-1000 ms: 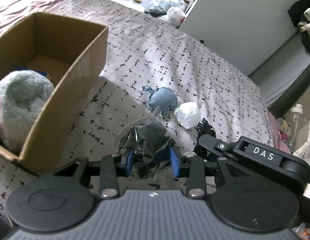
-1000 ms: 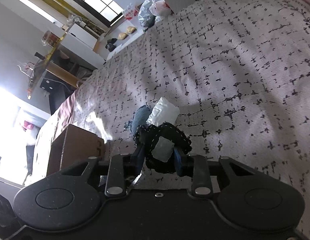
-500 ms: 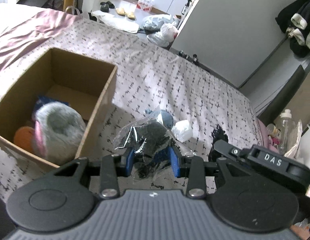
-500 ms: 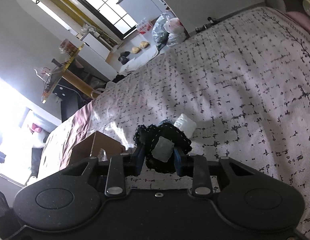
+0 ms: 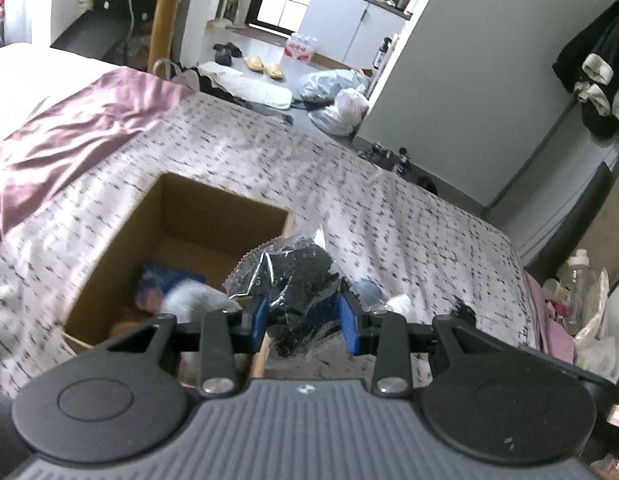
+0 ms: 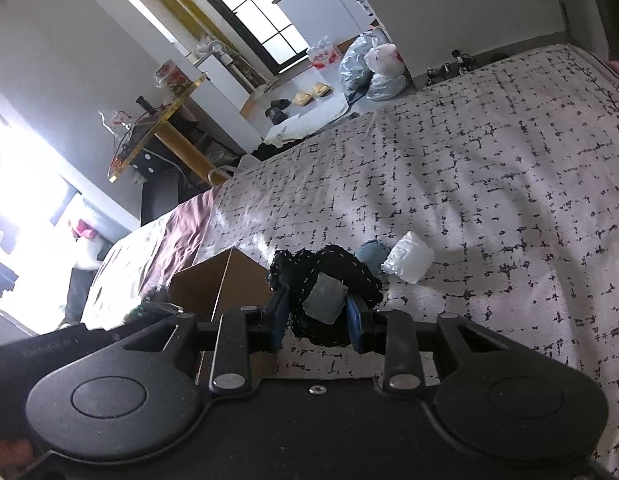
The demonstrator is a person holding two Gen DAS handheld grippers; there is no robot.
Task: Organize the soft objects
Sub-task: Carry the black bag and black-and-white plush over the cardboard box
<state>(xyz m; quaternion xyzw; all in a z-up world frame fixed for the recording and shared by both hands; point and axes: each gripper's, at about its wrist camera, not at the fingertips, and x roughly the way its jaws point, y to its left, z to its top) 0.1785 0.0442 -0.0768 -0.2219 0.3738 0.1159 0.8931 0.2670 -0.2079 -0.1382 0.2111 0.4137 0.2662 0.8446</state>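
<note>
Now the left gripper [image 5: 303, 316] clamps a bagged black cloth [image 5: 297, 280] above the cardboard box [image 5: 109, 264]. The right gripper [image 6: 318, 318] pinches a black stitched fabric piece [image 6: 329, 276] over the bedspread [image 6: 489, 200].

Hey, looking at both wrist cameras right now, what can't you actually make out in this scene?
- Cardboard box contents, left wrist view: motion blur smears them, and the left tool covers the near corner.
- Dark item inside the clear plastic bag, left view: glare and crinkles hide its shape.
- Blue fabric piece, right view: partly behind the black stitched item.
</note>
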